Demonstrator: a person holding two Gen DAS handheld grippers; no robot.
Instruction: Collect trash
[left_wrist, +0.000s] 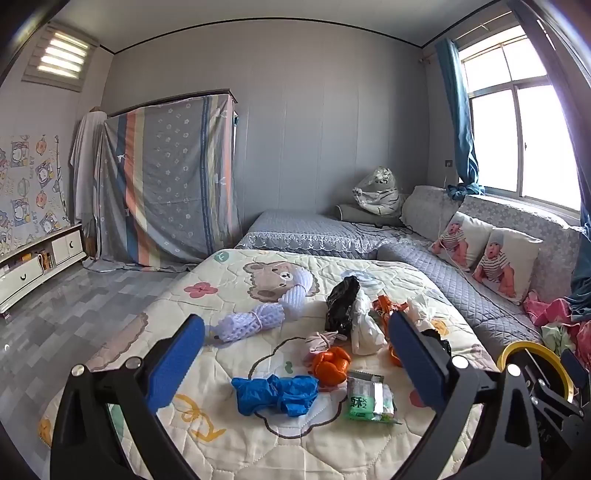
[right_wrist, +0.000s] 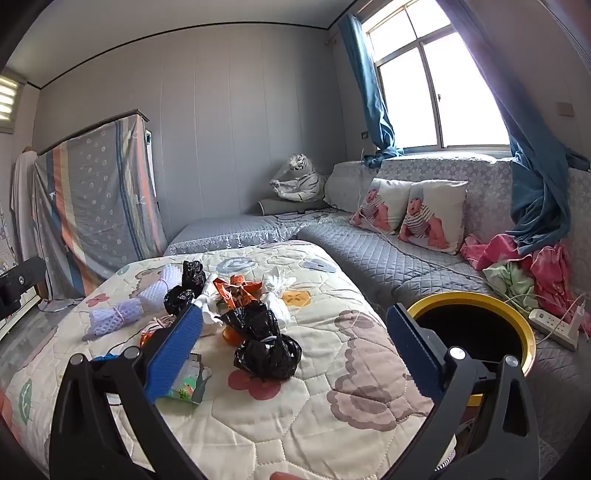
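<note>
I held both grippers above the cartoon quilt (left_wrist: 229, 435), and each had its blue pads spread wide with nothing between them. My left gripper (left_wrist: 295, 363) hung over the near part of the litter. Between its fingers lay a crumpled blue glove (left_wrist: 275, 393), an orange bag (left_wrist: 331, 363) just beyond it, and a green-and-white wrapper (left_wrist: 365, 398) nearer the right finger. Farther ahead sat a black bag (left_wrist: 341, 304) touching a white bag (left_wrist: 364, 328), and to the left of those a pale lavender mesh roll (left_wrist: 255, 319) tied with a band.

My right gripper (right_wrist: 293, 341) was released too. Straight ahead between its fingers lay a knotted black bag (right_wrist: 267, 356), with a second black bundle (right_wrist: 251, 319) just beyond it and an orange wrapper (right_wrist: 236, 291) behind that. A green packet (right_wrist: 186, 386) lay partly hidden under its left finger. Just beyond the right finger stood the yellow-rimmed bin (right_wrist: 517, 321), its mouth open, beside the quilt on the grey sofa (right_wrist: 406, 266). Near the bin lay a white power strip (right_wrist: 554, 326).
</note>
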